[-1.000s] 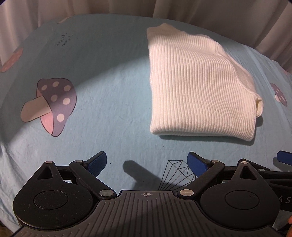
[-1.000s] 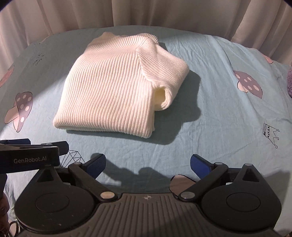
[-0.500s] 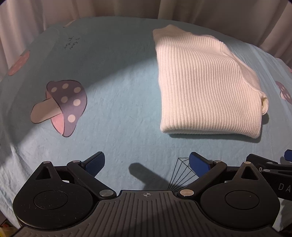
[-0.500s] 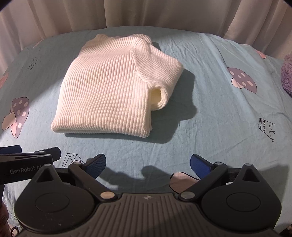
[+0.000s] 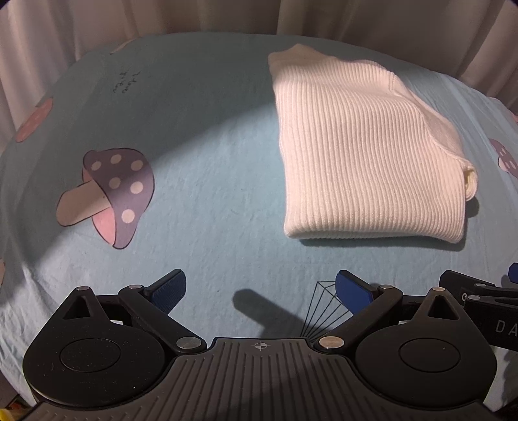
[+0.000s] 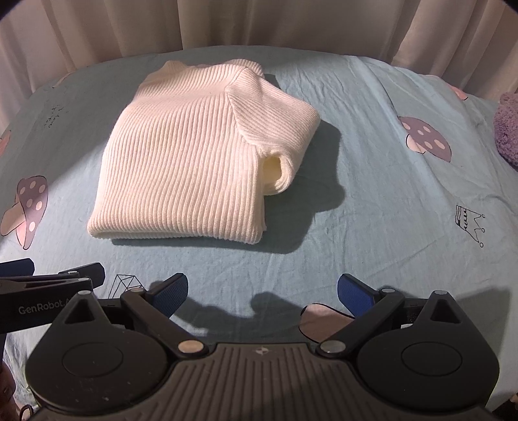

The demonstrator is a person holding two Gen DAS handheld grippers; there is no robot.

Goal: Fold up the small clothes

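lying folded into a compact rectangle on the light blue mushroom-print bed sheet (image 6: 372, 210), the cream white ribbed knit sweater (image 6: 194, 155) sits towards the far middle of the bed, its folded edge facing the cameras and a rolled sleeve cuff showing at its right side. in the left wrist view the same sweater (image 5: 365, 155) lies ahead and to the right, with a large purple and pink mushroom print (image 5: 106, 194) well apart from it on the left.

the left gripper (image 5: 260, 288) hovers over bare sheet near the bed's near edge, its blue-padded fingers spread wide with nothing between them. the right gripper (image 6: 262, 291) hovers just the same, fingers spread wide and empty, short of the sweater's near edge. neither tool touches the garment. the two grippers are side by side, each showing at the edge of the other's view.

a fuzzy lilac item (image 6: 506, 129) lies at the far right of the sheet. pale pleated curtains (image 6: 259, 22) hang behind the bed.
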